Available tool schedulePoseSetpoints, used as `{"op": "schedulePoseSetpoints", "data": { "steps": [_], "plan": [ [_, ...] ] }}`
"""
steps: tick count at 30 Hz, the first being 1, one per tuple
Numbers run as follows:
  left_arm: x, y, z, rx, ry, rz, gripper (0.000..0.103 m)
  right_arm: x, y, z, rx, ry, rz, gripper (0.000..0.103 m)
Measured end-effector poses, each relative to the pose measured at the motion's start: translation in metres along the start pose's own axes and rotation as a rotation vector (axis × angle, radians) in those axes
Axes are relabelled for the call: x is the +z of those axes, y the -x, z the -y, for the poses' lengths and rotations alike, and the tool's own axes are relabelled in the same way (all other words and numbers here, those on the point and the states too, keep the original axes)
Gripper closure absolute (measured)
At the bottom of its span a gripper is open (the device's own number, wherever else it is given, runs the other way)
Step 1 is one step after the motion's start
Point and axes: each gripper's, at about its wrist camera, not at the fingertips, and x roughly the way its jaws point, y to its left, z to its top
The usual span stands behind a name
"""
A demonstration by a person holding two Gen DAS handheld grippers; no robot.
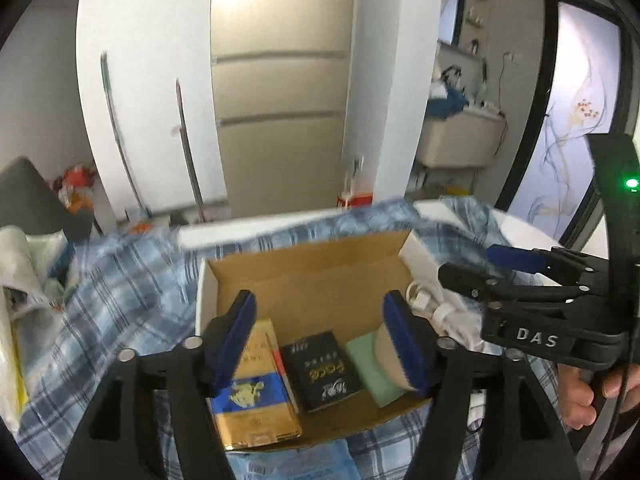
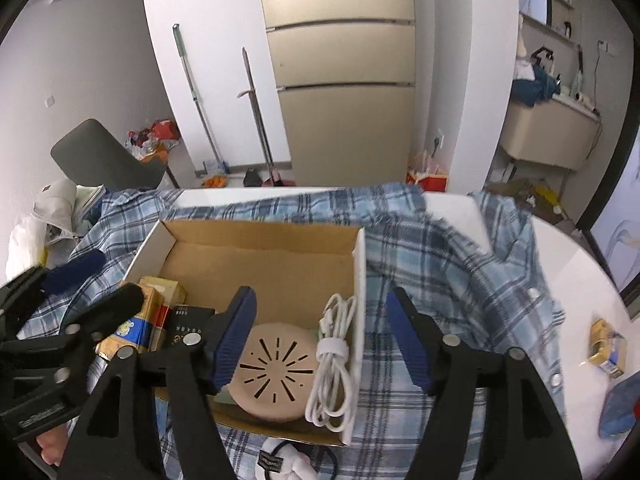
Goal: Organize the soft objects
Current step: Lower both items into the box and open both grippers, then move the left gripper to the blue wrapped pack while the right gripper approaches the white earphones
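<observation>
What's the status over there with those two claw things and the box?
Left hand-held gripper open, empty. Right hand-held gripper open, empty. Cardboard box on the plaid shirt, packed: white cable, round disc. Nothing blocking.

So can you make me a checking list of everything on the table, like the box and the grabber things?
Surface: white table, mostly covered by a blue plaid shirt.
Job's things: cardboard box lies open on the shirt; it holds a gold and blue pack, a black pack, a green pad, a round beige disc with slots and a coiled white cable.
Clutter: small yellow pack and blue cloth on the table's right; bags at left.
Grippers: left gripper and right gripper are open above the box, empty.
Cables: only the white one.
Surroundings: beige fridge, two mop handles, grey chair.
</observation>
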Motion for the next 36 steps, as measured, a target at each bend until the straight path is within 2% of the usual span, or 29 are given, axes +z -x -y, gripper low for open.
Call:
{"op": "schedulePoseSetpoints", "data": {
  "steps": [3,7,10,14,16,18,23,27,31,33,36],
  "plan": [
    [0.005,0.020,0.007,0.016,-0.013,0.078,0.018,0.004,0.018,0.003,-0.012,-0.015,0.040,0.028],
    [0.015,0.040,0.013,-0.001,0.003,0.107,0.018,0.011,0.047,0.005,-0.011,-0.030,0.096,0.023],
    [0.014,0.067,0.020,-0.050,0.004,0.155,0.017,0.009,0.070,0.005,-0.005,-0.046,0.151,0.015],
    [0.009,0.103,0.028,-0.030,-0.013,0.220,0.014,0.000,0.099,-0.002,-0.016,-0.020,0.228,0.008],
    [0.005,0.121,0.033,-0.028,-0.025,0.258,0.009,-0.004,0.113,-0.005,-0.021,-0.007,0.256,0.008],
    [0.000,0.139,0.036,-0.017,-0.030,0.302,0.000,-0.007,0.127,-0.008,-0.013,-0.004,0.280,0.007],
    [-0.019,0.174,0.041,0.010,-0.036,0.393,0.000,-0.022,0.159,-0.013,-0.001,-0.016,0.347,0.003],
    [-0.035,0.185,0.039,0.016,-0.040,0.408,0.000,-0.036,0.175,-0.017,-0.014,-0.025,0.408,0.002],
    [-0.052,0.185,0.032,0.027,-0.035,0.419,0.000,-0.055,0.180,-0.022,-0.062,-0.016,0.511,0.002],
    [-0.063,0.179,0.029,0.010,-0.037,0.402,0.000,-0.063,0.174,-0.023,-0.053,-0.010,0.513,0.002],
    [-0.079,0.165,0.025,0.048,-0.047,0.389,0.000,-0.078,0.158,-0.019,-0.032,-0.042,0.505,0.002]
  ]
}}
